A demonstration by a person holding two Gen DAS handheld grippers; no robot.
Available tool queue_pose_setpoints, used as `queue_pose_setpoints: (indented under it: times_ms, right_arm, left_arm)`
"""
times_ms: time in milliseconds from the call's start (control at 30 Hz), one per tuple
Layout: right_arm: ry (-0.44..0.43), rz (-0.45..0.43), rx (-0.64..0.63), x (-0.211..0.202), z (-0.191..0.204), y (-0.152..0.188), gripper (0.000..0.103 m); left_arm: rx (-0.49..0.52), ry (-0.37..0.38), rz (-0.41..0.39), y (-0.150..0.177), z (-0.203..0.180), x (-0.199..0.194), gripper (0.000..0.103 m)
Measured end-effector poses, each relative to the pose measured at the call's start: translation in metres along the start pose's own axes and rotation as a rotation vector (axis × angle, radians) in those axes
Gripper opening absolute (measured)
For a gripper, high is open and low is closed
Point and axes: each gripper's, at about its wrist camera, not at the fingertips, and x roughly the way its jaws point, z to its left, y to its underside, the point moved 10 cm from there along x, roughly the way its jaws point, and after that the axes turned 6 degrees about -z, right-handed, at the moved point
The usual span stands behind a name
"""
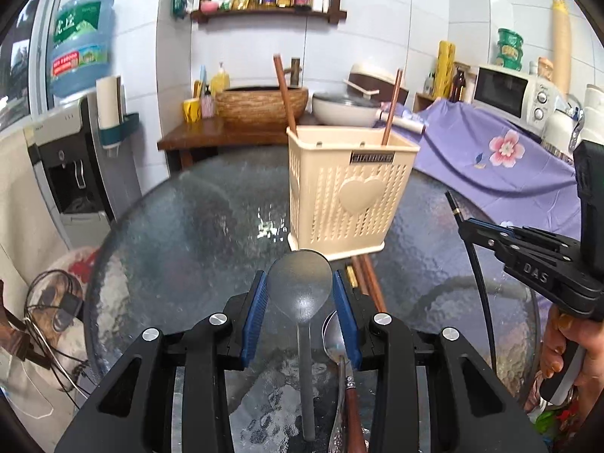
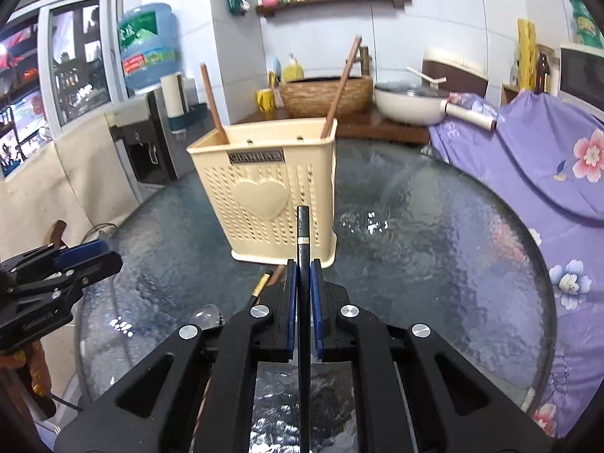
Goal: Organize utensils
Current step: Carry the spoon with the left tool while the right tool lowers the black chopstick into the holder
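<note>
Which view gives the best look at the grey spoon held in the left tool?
The left wrist view: the grey spoon fills the centre, bowl between the blue pads, handle running toward the camera. The right wrist view shows only a pale sliver of it beside the left tool.

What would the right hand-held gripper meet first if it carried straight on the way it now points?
Probably the cream utensil holder: the black chopstick clamped in the right hand-held gripper points at its heart-marked front, though depth is unclear.
</note>
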Motion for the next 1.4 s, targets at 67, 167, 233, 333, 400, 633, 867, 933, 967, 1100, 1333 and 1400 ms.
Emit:
queue_pose_setpoints:
  times_ms: [67, 167, 233, 333, 400, 633, 867, 933, 967, 1100, 1333, 1400]
  right_arm:
    - [-0.007, -0.021, 0.001, -0.011, 0.002, -0.006, 0.008]
    - [-0.020, -0.049, 0.002, -0.026, 0.002, -0.013, 0.008]
    - [-0.023, -0.066, -0.004, -0.033, 0.003, -0.017, 0.008]
    - [-0.029, -0.088, -0.004, -0.043, 0.004, -0.022, 0.008]
    - [-0.032, -0.099, -0.008, -0.049, 0.005, -0.025, 0.008]
    - [-0.042, -0.120, -0.006, -0.061, 0.006, -0.032, 0.008]
    - [-0.053, -0.142, -0.006, -0.069, 0.008, -0.041, 0.008]
    - [-0.057, -0.146, -0.007, -0.071, 0.008, -0.043, 0.008]
    - [-0.060, -0.147, -0.006, -0.071, 0.008, -0.044, 0.008]
    - [-0.071, -0.149, -0.008, -0.072, 0.009, -0.050, 0.008]
    - [-0.082, -0.152, -0.027, -0.074, 0.014, -0.058, 0.008]
    - [-0.090, -0.151, -0.027, -0.074, 0.014, -0.062, 0.008]
  left_arm:
    - [0.003, 0.000, -0.017, -0.006, -0.001, -0.006, 0.035]
    - [-0.001, 0.005, -0.033, -0.009, -0.002, -0.012, 0.035]
    - [-0.005, 0.010, -0.038, -0.011, -0.002, -0.015, 0.035]
    - [-0.004, 0.016, -0.043, -0.014, -0.004, -0.016, 0.035]
    - [-0.003, 0.019, -0.047, -0.016, -0.005, -0.018, 0.034]
    - [-0.009, 0.037, -0.051, -0.020, -0.009, -0.020, 0.034]
    - [-0.014, 0.052, -0.053, -0.028, -0.010, -0.020, 0.034]
    - [-0.010, 0.057, -0.054, -0.032, -0.011, -0.020, 0.034]
    - [-0.009, 0.060, -0.054, -0.033, -0.012, -0.020, 0.034]
    - [-0.009, 0.076, -0.055, -0.039, -0.012, -0.020, 0.034]
    - [-0.008, 0.103, -0.055, -0.050, -0.017, -0.019, 0.034]
    - [-0.006, 0.109, -0.057, -0.054, -0.017, -0.019, 0.034]
